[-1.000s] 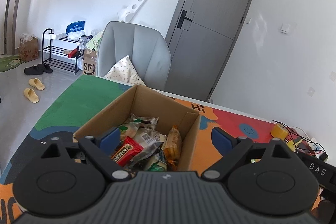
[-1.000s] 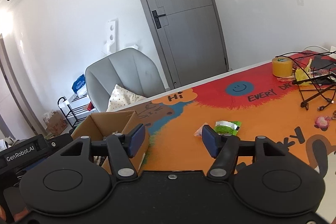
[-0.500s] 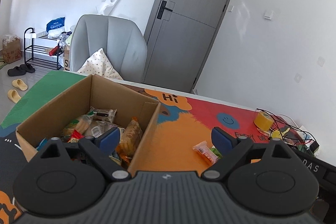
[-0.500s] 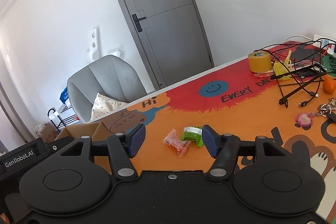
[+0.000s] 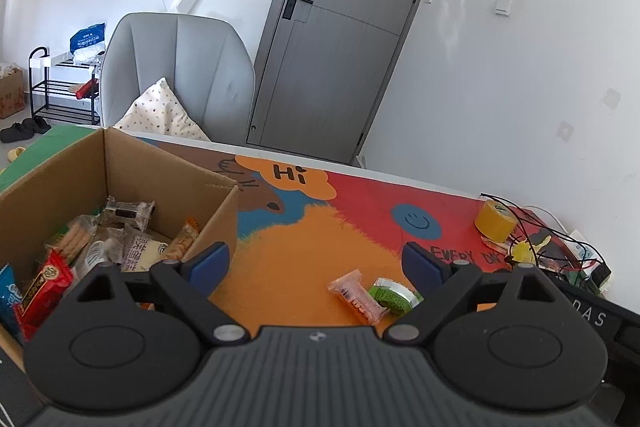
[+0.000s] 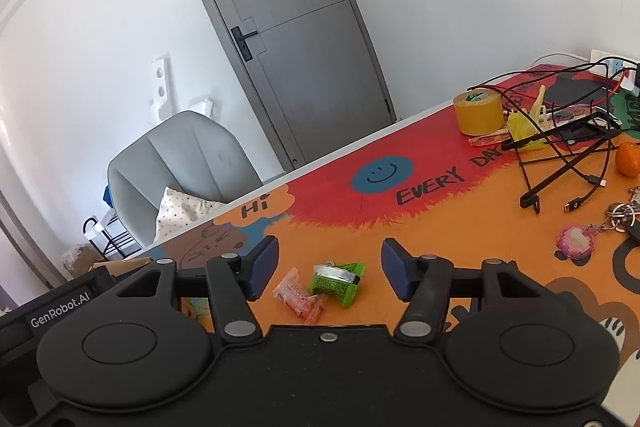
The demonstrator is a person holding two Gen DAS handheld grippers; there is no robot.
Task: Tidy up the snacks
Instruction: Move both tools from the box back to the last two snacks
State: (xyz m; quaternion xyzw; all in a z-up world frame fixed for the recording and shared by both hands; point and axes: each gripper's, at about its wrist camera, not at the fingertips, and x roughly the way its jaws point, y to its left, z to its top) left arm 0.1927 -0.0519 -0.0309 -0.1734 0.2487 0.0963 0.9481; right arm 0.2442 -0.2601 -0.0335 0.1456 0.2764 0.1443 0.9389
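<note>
Orange-pink and green snack packets lie loose on the table mat, ahead of both spread, empty tongs.

From the right wrist, the right gripper [image 6: 329,269] has its jaws wide apart, and the pink packet [image 6: 298,295] and green packet [image 6: 338,281] sit touching each other on the mat [image 6: 440,227], framed between the fingertips but apart from them. The left gripper [image 5: 316,267] is likewise spread — the same pair lies near its right fingertip, the green packet [image 5: 394,294] possibly partly behind it. Only the left view shows inside the cardboard box [image 5: 132,163], holding several wrapped snacks [image 5: 136,247]; only the right view shows the keychain [image 6: 576,241] and orange fruit [image 6: 628,157] by the cables.
</note>
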